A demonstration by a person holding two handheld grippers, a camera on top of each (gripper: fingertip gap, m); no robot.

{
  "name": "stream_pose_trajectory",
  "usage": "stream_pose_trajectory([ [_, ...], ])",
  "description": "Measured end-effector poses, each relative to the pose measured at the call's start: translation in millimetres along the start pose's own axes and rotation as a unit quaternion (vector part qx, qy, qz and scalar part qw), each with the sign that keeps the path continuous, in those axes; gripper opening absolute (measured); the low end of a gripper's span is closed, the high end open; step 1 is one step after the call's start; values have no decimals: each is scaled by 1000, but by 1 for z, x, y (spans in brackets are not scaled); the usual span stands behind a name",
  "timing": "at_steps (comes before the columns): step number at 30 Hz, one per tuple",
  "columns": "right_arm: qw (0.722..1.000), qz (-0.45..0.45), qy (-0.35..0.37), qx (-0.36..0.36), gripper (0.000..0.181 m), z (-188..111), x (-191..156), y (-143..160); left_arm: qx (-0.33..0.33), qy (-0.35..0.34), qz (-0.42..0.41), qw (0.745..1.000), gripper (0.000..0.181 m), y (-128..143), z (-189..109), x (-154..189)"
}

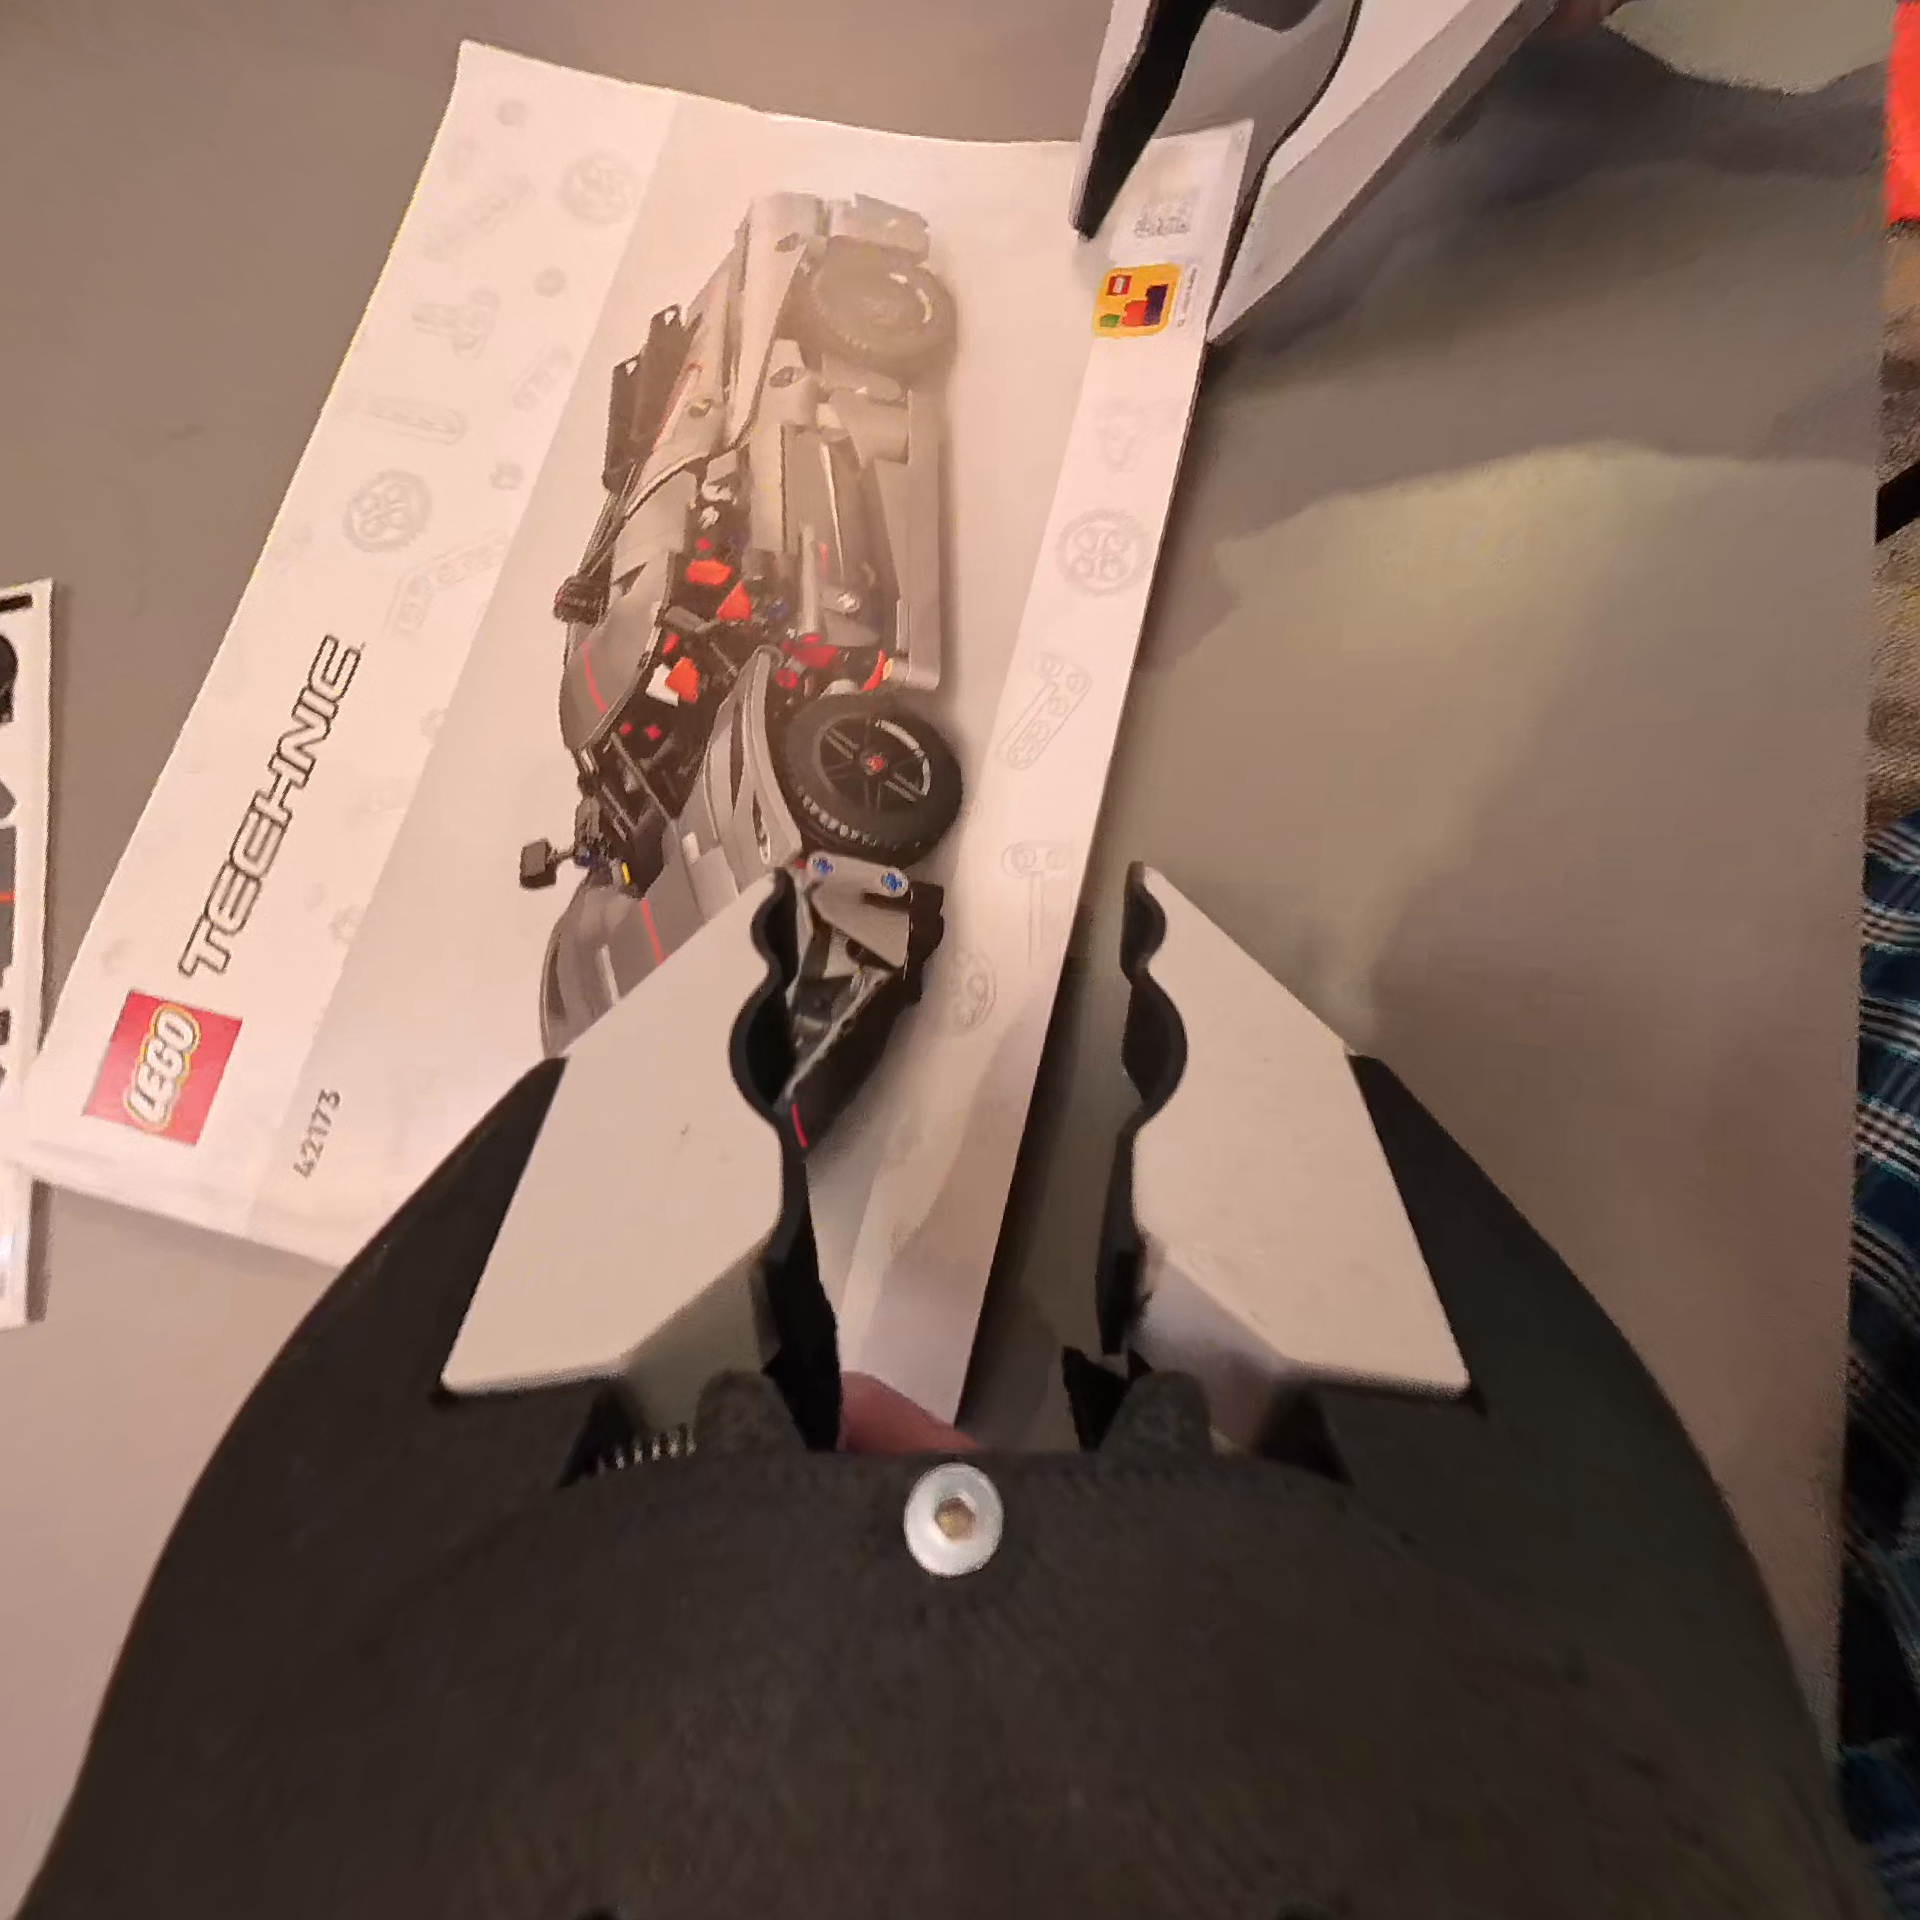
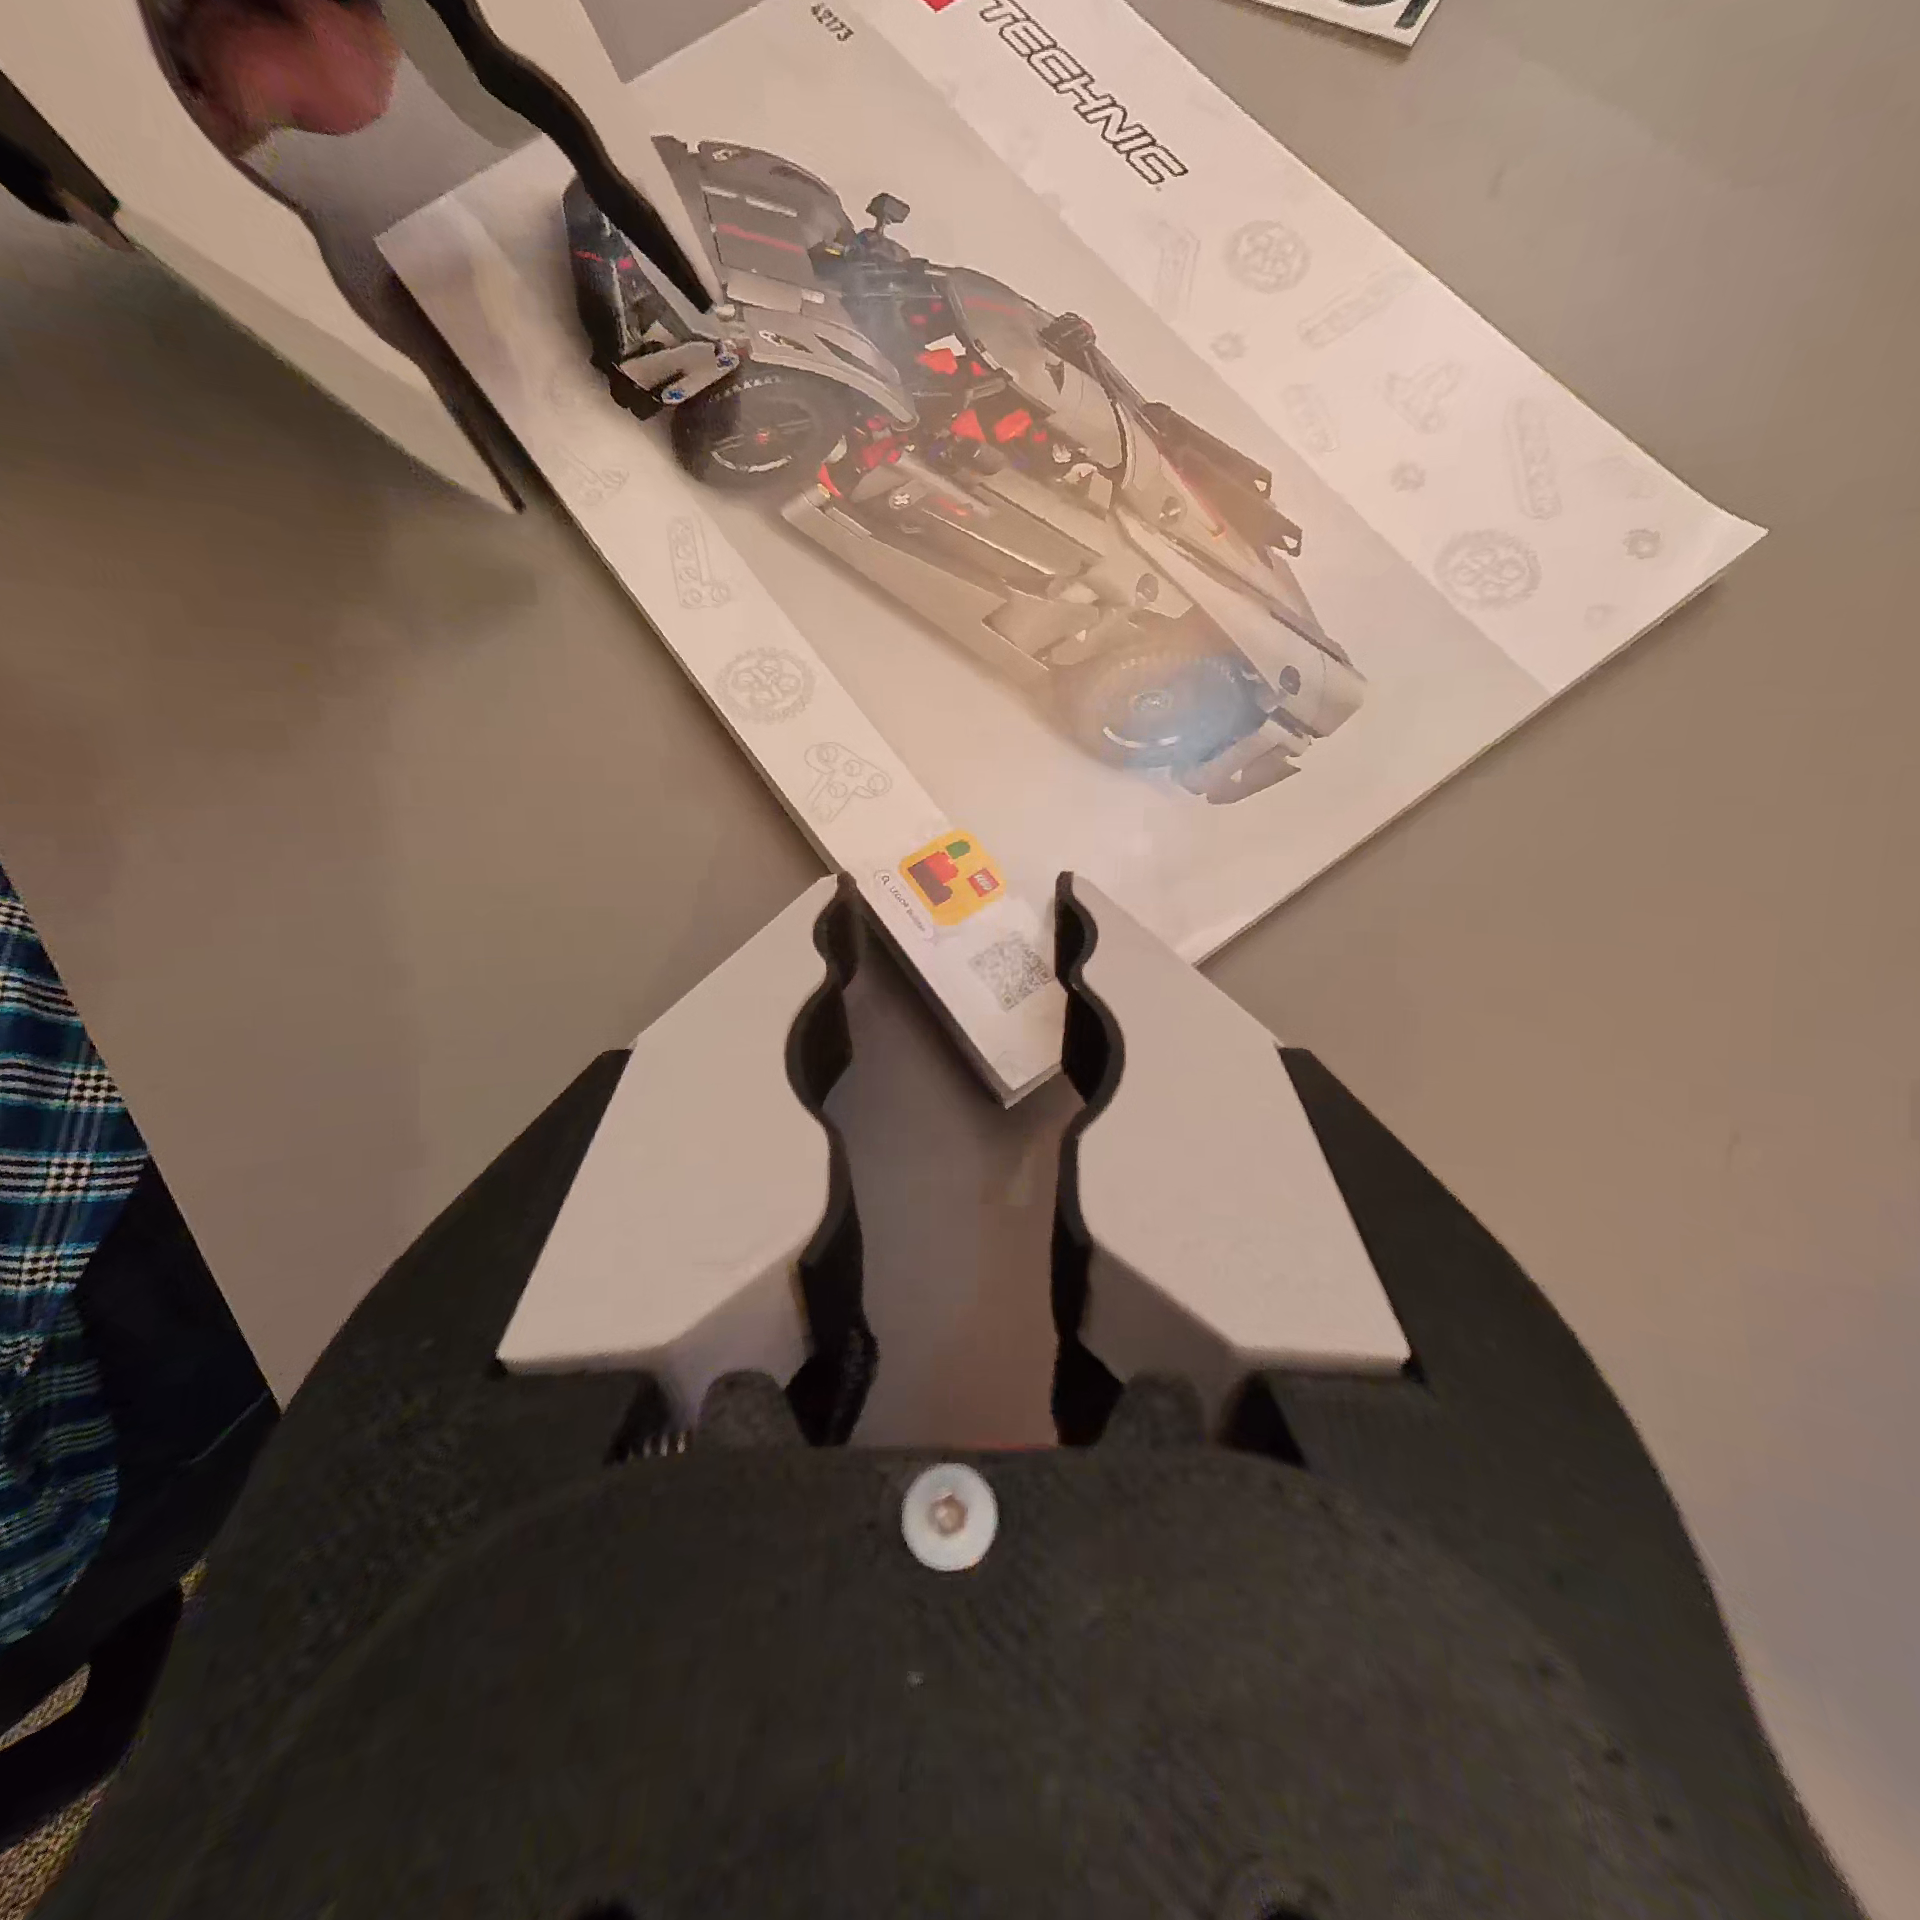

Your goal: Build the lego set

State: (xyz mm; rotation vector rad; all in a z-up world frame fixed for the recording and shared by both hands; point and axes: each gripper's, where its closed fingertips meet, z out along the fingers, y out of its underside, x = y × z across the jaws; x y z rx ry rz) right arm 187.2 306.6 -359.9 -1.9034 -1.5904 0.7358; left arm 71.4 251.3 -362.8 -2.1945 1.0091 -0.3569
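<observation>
Booklet: the white paper instruction booklet with a grey racing car on its closed cover [image 1: 665,644] lies flat on the grey matte table [image 1: 1507,727]. The left gripper [image 1: 956,883] is open, and its jaws straddle one long edge near the corner at the car's nose end. The right gripper [image 2: 951,883] is also open, with its jaws on either side of the other corner of this edge, beside the small yellow square. So the long axis of the booklet runs from one gripper to the other, and both are equally close, each at its own corner. I judge that the next move is to open the cover, which needs one gripper closing on that edge. A white sticker sheet with dark shapes [image 1: 21,831] lies apart, at the left border.
</observation>
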Motion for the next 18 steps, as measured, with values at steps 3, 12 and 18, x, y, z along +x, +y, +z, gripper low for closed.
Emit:
stream_pose_trajectory([
  [3,1000,6,-7,11,32,-2,-1,-4,-17,-13,31,999,62,-3,11,1],
  [12,999,15,-4,47,30,-5,3,-23,-10,-24,55,998,61,-18,27,9],
  [18,997,19,-2,68,30,-7,6,-32,14,-23,72,997,61,-46,39,16],
])
